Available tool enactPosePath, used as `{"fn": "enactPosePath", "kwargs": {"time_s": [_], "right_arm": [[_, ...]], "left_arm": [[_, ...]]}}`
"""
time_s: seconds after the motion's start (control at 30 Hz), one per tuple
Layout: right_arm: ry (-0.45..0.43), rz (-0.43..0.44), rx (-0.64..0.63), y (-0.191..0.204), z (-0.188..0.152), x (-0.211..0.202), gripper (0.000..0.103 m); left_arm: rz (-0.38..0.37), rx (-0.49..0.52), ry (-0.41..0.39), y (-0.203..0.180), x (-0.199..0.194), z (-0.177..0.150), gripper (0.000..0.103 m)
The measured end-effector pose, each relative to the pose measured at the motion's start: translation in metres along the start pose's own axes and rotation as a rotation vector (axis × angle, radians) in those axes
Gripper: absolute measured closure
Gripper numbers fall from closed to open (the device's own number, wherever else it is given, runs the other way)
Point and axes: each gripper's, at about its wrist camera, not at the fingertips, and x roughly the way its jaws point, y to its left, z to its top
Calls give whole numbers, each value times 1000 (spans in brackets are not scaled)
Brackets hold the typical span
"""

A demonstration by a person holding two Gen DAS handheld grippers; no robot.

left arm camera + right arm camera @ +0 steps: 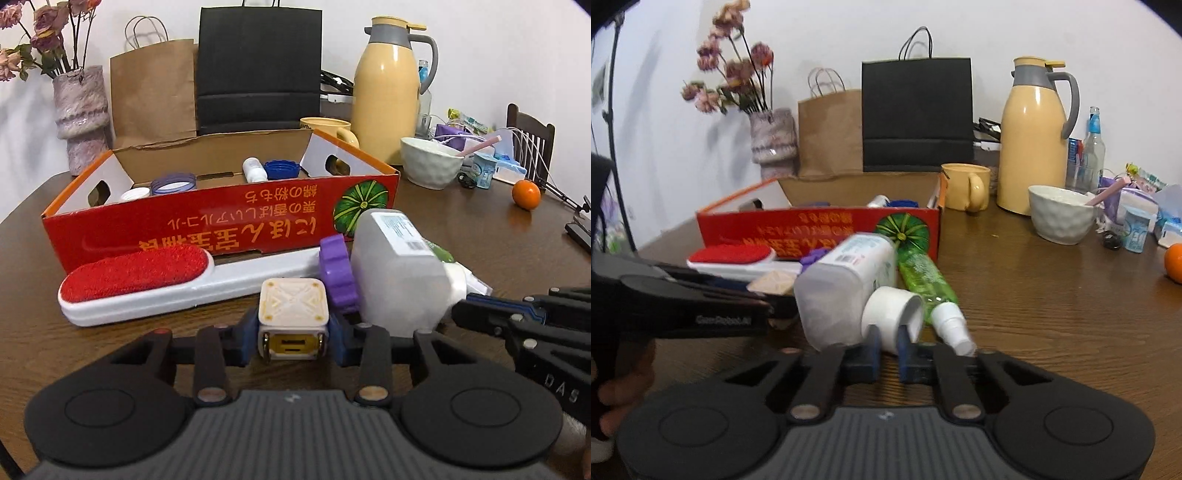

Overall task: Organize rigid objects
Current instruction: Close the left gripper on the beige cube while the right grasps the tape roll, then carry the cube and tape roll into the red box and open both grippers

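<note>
Your left tool (293,341) is clamped on the cream cube-shaped charger (293,314), its blue pads pressing the charger's two sides low over the brown table (480,258). Your right tool (888,347) has its jaws pinched nearly together on the rim of the white cap (892,314) of the frosted white bottle (846,291), which lies on its side on the table with the cap end toward you. Just right of that bottle lies a green spray bottle (923,277), also on its side, its white nozzle pointing at your right tool. Behind the charger, a purple ridged lid (338,271) stands on edge, touching the frosted bottle. A white lint brush with a red pad (147,284) lies flat along the front wall of the red cardboard box (184,229). Inside the box you already have a small white bottle (254,169), a blue cap (282,169), a clear purple-rimmed lid (173,183) and a white cap (136,194). Farther back on the table stand a yellow thermos jug (388,92), a yellow mug (332,129) and a white bowl (430,162), with an orange (526,194) off to the right.
</note>
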Motion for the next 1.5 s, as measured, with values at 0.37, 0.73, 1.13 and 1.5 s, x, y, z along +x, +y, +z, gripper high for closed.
{"fn": "enactPosePath", "kwargs": {"time_s": [0.37, 0.73, 1.13, 1.5], "right_arm": [[-28, -20, 52, -4, -11, -27, 54], [11, -30, 59, 8, -6, -2, 98], [-96, -30, -141, 72, -38, -125, 98], [-151, 79, -160, 77, 4, -117, 98]], "left_arm": [[5, -123, -23, 18, -72, -47, 64], [48, -142, -63, 30, -95, -55, 64], [168, -177, -248, 40, -200, -68, 64], [147, -120, -308, 57, -199, -36, 64]]}}
